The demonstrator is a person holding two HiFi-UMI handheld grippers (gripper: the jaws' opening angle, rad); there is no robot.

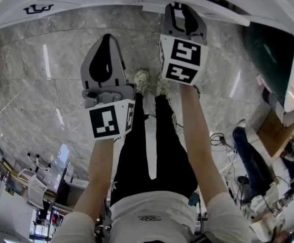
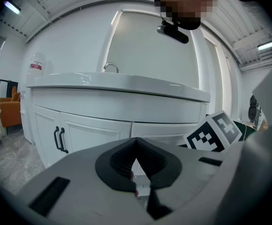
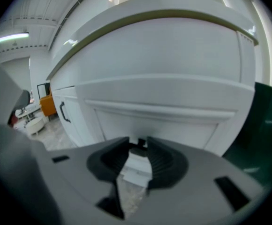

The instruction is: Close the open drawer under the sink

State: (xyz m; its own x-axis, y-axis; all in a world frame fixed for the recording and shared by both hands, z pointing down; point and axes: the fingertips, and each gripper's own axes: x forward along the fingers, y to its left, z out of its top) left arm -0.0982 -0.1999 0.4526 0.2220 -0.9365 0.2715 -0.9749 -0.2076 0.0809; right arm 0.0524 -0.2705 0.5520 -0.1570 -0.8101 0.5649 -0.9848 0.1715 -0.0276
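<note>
Under the sink basin (image 2: pixel 122 84), the white drawer front (image 3: pixel 169 109) fills the right gripper view and seems to stand proud of the cabinet doors (image 2: pixel 86 130). The right gripper (image 3: pixel 138 143) faces it with jaws apart and nothing clamped; a small dark fitting shows in the gap, and contact can't be told. The left gripper (image 2: pixel 136 140), jaws together and empty, hangs farther back. A good close means pressing squarely near the panel's middle, pushing straight in and easing off at the end.
</note>
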